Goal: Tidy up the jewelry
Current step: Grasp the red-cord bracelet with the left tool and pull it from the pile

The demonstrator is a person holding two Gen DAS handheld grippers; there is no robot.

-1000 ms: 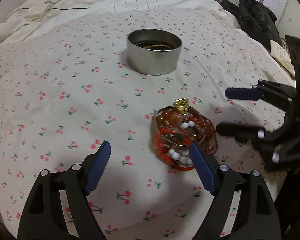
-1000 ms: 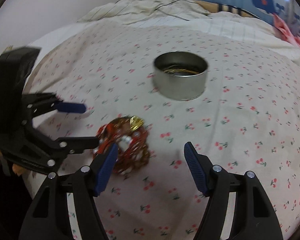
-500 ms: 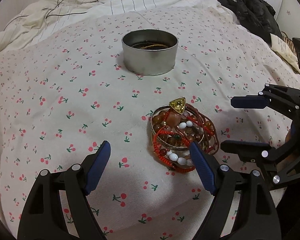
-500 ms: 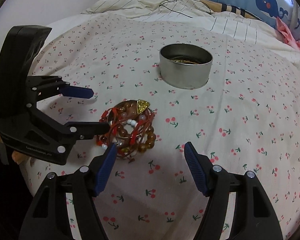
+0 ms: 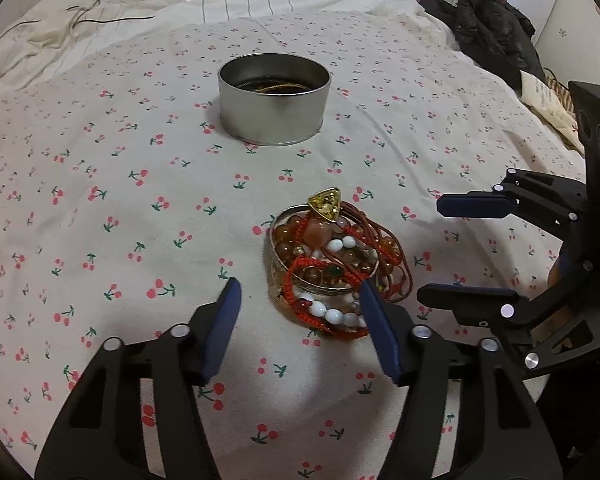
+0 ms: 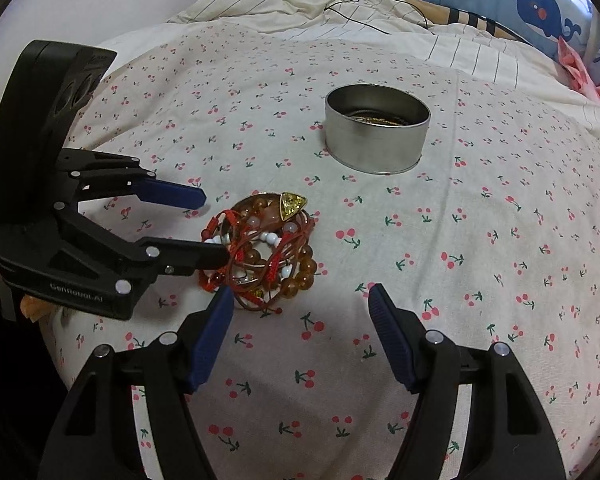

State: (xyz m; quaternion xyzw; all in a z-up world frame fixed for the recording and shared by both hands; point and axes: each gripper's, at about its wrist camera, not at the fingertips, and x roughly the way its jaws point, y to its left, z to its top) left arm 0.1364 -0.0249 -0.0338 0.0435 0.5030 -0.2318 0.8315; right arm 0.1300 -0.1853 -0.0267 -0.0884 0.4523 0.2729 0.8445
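Note:
A tangled pile of bracelets (image 5: 334, 264) with amber, white and red beads, red cords and a gold triangular charm lies on the cherry-print bedspread (image 5: 100, 208); it also shows in the right wrist view (image 6: 260, 256). A round metal tin (image 5: 275, 98) with a gold chain inside stands beyond it, also seen in the right wrist view (image 6: 377, 133). My left gripper (image 5: 300, 308) is open, its right finger at the pile's near edge. My right gripper (image 6: 300, 308) is open, the pile just ahead of its left finger. In the left wrist view the right gripper (image 5: 452, 252) sits to the right of the pile.
Black clothing (image 5: 496, 40) and a paper note (image 5: 548, 100) lie at the bed's right. A thin black cable (image 5: 112, 4) lies on the striped duvet behind. A whale-print pillow (image 6: 540, 4) and pink fabric (image 6: 584, 76) are at the back.
Both grippers have moved in toward the bracelet pile, staying open. The pile and the tin have not moved.

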